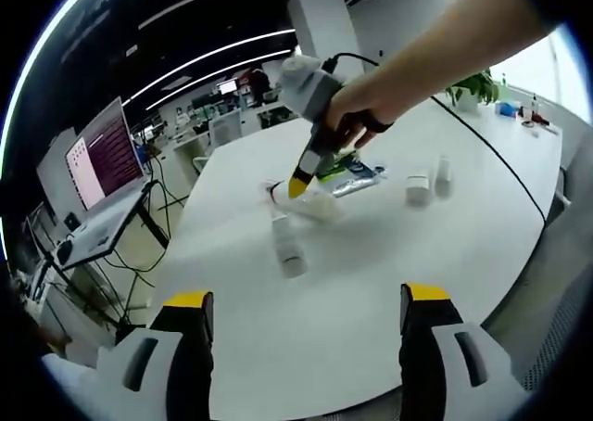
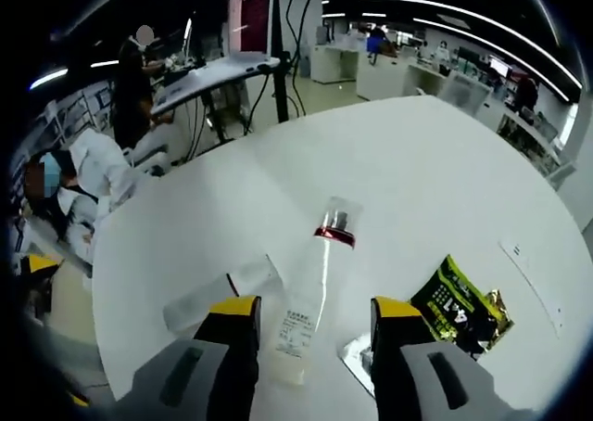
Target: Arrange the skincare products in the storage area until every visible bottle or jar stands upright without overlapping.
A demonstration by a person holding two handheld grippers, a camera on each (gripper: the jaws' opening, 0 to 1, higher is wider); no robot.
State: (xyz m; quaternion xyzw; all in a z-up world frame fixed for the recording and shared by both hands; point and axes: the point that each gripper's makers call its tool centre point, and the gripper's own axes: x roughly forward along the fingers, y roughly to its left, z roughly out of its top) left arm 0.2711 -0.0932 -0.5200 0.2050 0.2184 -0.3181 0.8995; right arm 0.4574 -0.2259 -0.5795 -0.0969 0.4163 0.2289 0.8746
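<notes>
Bottles are mostly down, so this job looks barely begun. In the right gripper view a clear bottle with a red collar [image 2: 310, 296] lies flat on the white table [image 2: 417, 171], its base sitting between the jaws of the right gripper [image 2: 313, 321], which stand apart on either side and are not yet pressing it. A second clear bottle [image 2: 222, 291] lies on its side at nine o'clock from the first, just beside it, and a green-and-black packet [image 2: 460, 302] rests at three o'clock. Over in the left gripper view, the left gripper [image 1: 306, 314] hangs wide open and empty above the table, well back from the action, while the person's hand [image 1: 357, 120] drives the other gripper down at twelve o'clock. Two small white jars [image 1: 419, 187] near two o'clock seem upright; the blur makes that uncertain. So by my reckoning both lying bottles need standing up. Around us is an open office with ceiling strip lights, a laptop [image 1: 100, 157] on a stand at nine o'clock, and a potted plant [image 1: 477, 89] far across.
</notes>
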